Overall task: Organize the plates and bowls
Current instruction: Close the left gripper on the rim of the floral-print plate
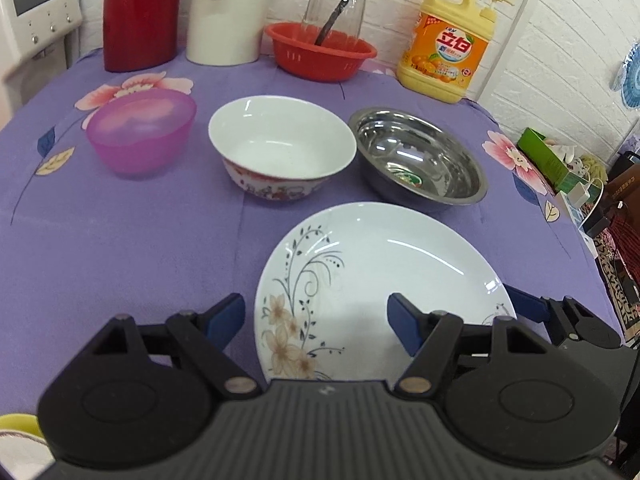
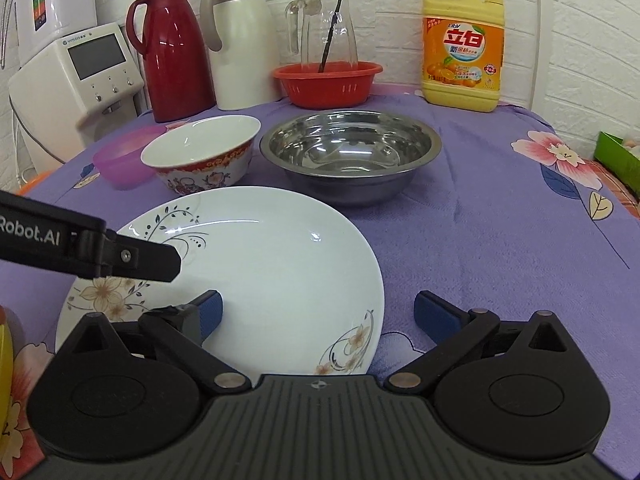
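Note:
A white plate with a flower pattern lies on the purple cloth near the front. Behind it stand a pink plastic bowl, a white ceramic bowl with a red pattern and a steel bowl. My left gripper is open, its jaws straddling the plate's left rim just above it. My right gripper is open, straddling the plate's right rim. The left gripper's arm shows in the right wrist view over the plate's left side.
At the back stand a red thermos, a white thermos, a red basket holding a glass pitcher, and a yellow detergent bottle. A white appliance is at the left. Green box at the right edge.

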Motion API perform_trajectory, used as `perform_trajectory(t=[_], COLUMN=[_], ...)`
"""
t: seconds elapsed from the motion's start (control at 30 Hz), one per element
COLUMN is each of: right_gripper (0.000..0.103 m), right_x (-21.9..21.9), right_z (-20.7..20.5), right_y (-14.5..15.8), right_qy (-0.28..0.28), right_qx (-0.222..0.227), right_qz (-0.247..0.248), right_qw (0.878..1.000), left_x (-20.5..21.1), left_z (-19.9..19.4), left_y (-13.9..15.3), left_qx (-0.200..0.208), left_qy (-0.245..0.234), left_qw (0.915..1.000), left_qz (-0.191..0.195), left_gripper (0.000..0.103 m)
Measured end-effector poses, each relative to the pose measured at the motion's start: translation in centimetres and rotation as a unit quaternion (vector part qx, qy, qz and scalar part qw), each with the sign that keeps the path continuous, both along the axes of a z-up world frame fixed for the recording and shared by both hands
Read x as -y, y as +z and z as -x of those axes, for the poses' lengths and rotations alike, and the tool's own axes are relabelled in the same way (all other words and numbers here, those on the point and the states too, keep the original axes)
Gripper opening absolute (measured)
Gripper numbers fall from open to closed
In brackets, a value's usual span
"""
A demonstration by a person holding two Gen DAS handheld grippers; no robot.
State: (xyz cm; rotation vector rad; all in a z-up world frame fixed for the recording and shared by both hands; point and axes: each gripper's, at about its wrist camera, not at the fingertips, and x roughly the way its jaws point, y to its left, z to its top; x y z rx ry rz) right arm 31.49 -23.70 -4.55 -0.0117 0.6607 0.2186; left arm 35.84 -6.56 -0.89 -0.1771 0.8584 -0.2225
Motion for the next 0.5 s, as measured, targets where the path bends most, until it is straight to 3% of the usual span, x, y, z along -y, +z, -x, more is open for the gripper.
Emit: perform_trajectory(t=[0.5], right_gripper=[0.103], right_x=[0.0], right_z=[0.3], right_y=[0.4], right_qy=[0.024], right_qx=[-0.02], right_qz=[0.005], right_qw=[1.0], left_x=[1.3], left_z=[0.6], left_y=[-1.3], left_qx=[0.002], left_qy=[-0.01], left_qw=[0.9996], left_qz=[-0.026], left_gripper=[0.07])
